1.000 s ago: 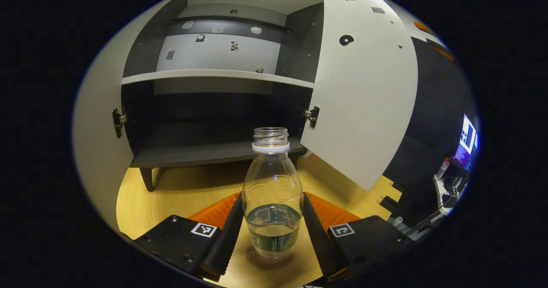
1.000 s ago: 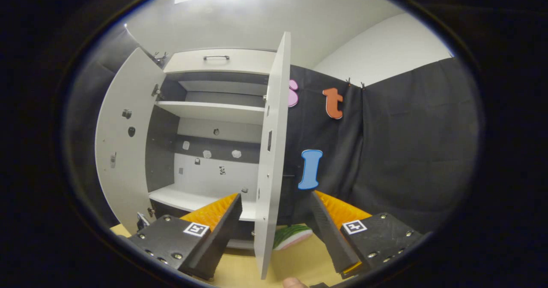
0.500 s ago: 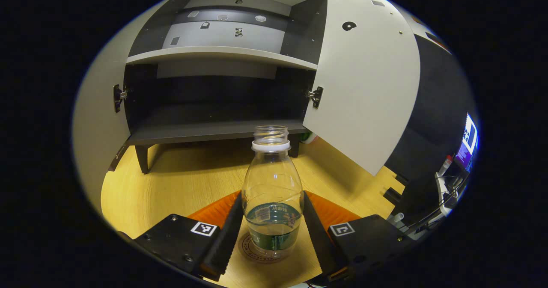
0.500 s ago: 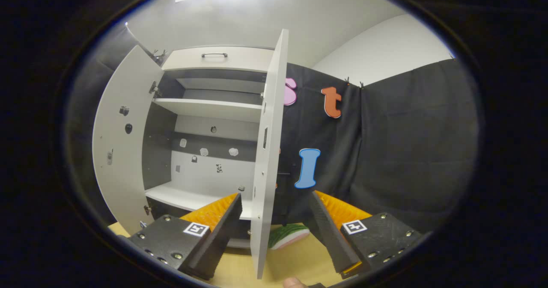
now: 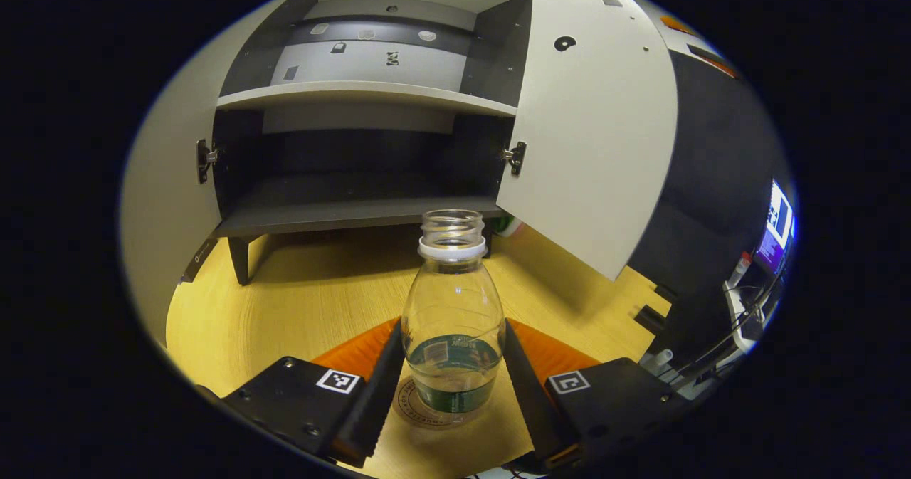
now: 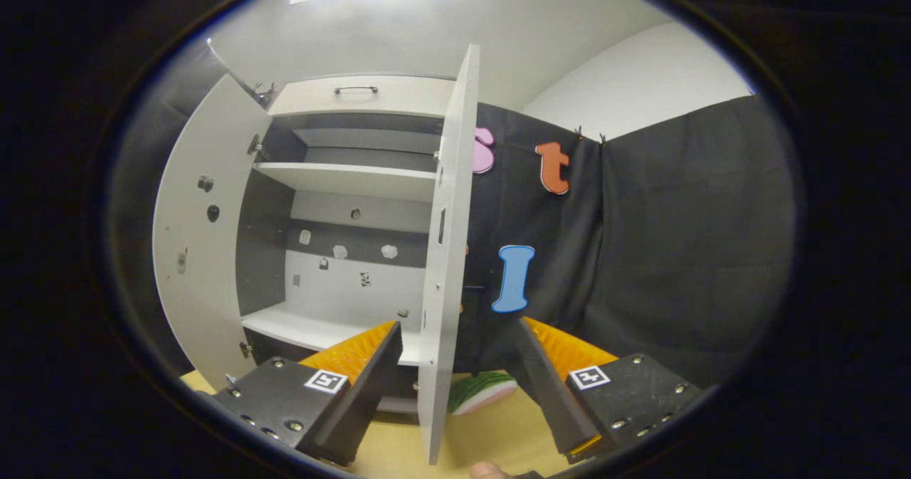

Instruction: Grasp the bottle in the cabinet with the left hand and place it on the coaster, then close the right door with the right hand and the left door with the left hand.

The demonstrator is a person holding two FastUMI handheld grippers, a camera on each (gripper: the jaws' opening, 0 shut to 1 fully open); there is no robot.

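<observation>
A clear, capless bottle point(image 5: 453, 301) with a little water and a green label stands upright on the round coaster point(image 5: 411, 406) on the wooden table. My left gripper point(image 5: 453, 333) is shut on the bottle, one finger against each side of its lower body. The cabinet point(image 5: 356, 213) stands behind with both doors open: the left door point(image 5: 167, 194) and the right door point(image 5: 598, 130). In the right gripper view, my right gripper point(image 6: 457, 328) is open, and the front edge of the right door point(image 6: 447, 251) stands between its fingers, farther off. The left door point(image 6: 203, 237) swings wide.
The cabinet's shelves point(image 6: 341, 176) hold nothing. A green and pink object point(image 6: 482, 392) lies on the table by the cabinet's foot. A lit screen point(image 5: 777, 226) and cables sit off the table's right side. A fingertip point(image 6: 487, 470) shows at the bottom edge.
The left gripper has come down and back from the cabinet with the bottle, whose base now rests on the coaster. The right gripper has hardly moved.
</observation>
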